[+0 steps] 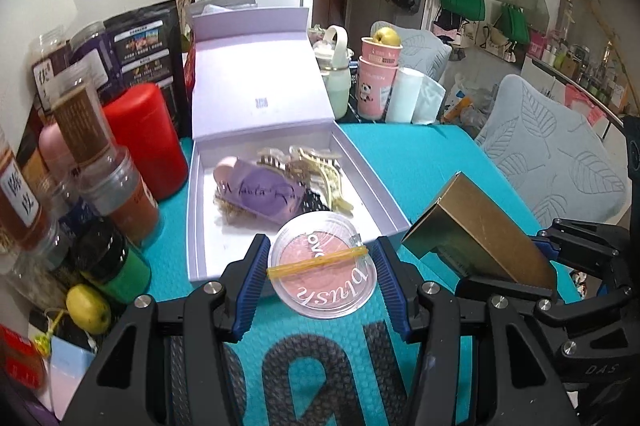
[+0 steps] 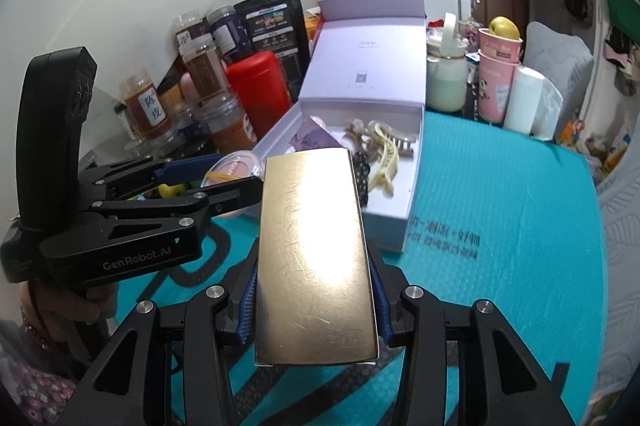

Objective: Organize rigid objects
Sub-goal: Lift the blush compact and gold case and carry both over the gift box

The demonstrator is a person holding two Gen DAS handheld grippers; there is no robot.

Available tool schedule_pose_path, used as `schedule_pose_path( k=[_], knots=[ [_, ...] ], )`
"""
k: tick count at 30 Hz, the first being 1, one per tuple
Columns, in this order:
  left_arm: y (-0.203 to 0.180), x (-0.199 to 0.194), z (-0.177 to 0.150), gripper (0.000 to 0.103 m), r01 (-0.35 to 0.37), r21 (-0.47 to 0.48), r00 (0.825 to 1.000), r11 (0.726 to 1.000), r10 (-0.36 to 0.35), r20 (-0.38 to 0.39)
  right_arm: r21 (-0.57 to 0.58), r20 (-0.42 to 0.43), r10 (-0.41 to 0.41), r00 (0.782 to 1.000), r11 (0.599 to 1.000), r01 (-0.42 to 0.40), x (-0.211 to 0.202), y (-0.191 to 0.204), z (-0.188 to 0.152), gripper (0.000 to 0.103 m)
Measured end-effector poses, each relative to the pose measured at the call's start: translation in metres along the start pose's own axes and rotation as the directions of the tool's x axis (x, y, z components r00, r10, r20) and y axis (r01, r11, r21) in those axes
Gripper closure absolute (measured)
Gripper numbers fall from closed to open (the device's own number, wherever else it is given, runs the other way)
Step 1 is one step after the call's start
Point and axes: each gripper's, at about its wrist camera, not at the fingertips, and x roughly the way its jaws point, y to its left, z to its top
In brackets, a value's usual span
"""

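My left gripper (image 1: 322,254) is shut on a round clear blush compact (image 1: 324,278) with pink powder and a yellow rubber band across its lid. It holds the compact above the teal mat, just in front of the open lavender box (image 1: 362,165). My right gripper (image 2: 312,266) is shut on a flat gold box (image 2: 316,246), held up at the near edge of the lavender box (image 2: 394,226). Inside lie cream hair clips (image 1: 320,165) and a purple see-through case (image 1: 260,195). The two grippers hang side by side; the right gripper (image 1: 516,266) shows at the left wrist view's right edge, the left gripper (image 2: 224,175) at the right wrist view's left.
Spice jars (image 1: 100,161), a red canister (image 1: 148,137) and a lemon (image 1: 88,308) crowd the mat's left side. Behind the box stand a pale green bottle (image 1: 336,81), stacked pink cups (image 1: 374,81) with an apple on top, and a white roll (image 1: 404,93). A grey chair (image 1: 552,153) stands at the right.
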Motion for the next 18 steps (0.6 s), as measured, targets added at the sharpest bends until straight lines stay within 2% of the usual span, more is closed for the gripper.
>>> schedule_pose_path(
  k=[18],
  knots=[
    [0.013, 0.032, 0.048, 0.051, -0.021, 0.044, 0.999, 0.999, 0.019, 0.042, -0.035, 0.043, -0.02, 0.999, 0.999, 0.021, 0.019, -0.025, 0.052, 0.058]
  ],
)
